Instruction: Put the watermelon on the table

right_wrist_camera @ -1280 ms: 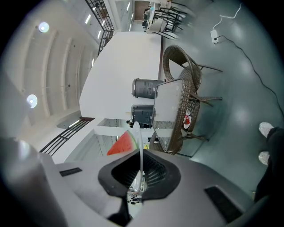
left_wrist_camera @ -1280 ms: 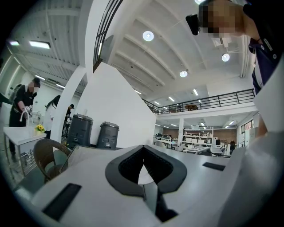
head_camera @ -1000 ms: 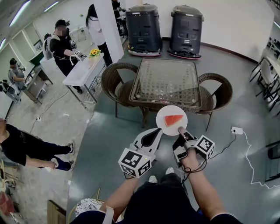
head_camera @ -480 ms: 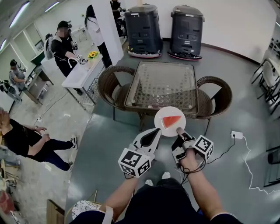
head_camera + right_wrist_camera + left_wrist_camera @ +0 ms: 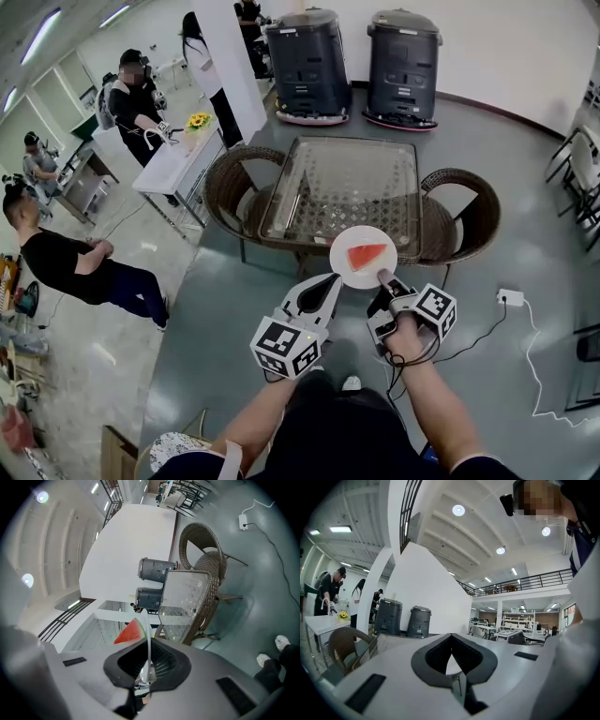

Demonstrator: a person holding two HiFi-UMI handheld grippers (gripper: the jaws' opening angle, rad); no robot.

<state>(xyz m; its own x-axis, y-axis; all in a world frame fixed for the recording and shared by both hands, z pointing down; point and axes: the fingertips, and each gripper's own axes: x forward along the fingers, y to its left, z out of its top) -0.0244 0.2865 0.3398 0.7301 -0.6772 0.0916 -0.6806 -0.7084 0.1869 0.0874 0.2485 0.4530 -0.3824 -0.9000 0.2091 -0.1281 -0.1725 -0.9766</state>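
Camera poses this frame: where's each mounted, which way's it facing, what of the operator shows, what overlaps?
Head view: on the head, steeply down at the glass table; forearms, left gripper, right gripper show.
Left gripper view: on that gripper, level across the hall; its shut jaws, the person's shirt.
Right gripper view: on that gripper, rolled sideways; jaws clamp the plate bearing watermelon; a shoe shows.
Shared: table and two dark machines in all three.

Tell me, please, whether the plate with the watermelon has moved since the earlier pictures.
Yes. The plate with the watermelon, clamped in the right gripper, has advanced toward the glass table and overlaps its near edge further in the head view.
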